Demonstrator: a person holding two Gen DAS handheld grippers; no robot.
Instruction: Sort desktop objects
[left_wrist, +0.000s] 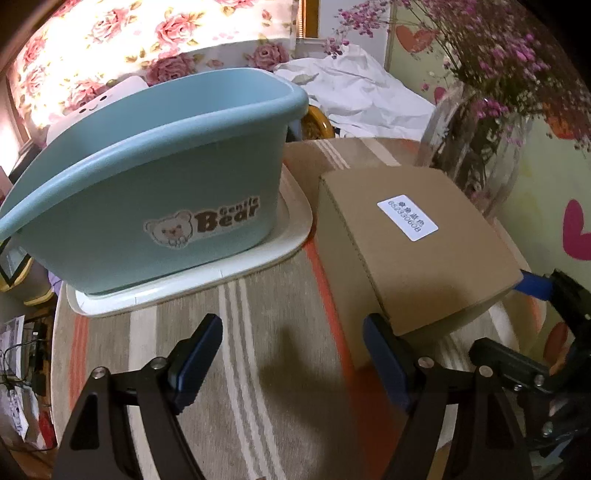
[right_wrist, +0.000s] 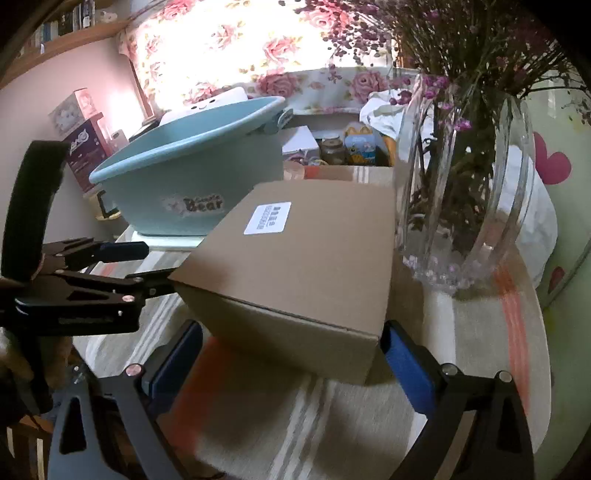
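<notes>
Cardboard box (right_wrist: 299, 266) with a white label (right_wrist: 267, 218) sat on the striped cloth of the bench (left_wrist: 236, 369), just right of a blue tub (left_wrist: 155, 177) marked "Bear" on a white tray (left_wrist: 258, 258). A glass vase (right_wrist: 469, 192) of purple flowers stood at its far right. The right tongs (right_wrist: 291, 354) were spread wide, their blue pads at the box's near corners. The left tongs (left_wrist: 291, 354) gaped wide too, one pad beside the box's near left corner, holding nothing.
</notes>
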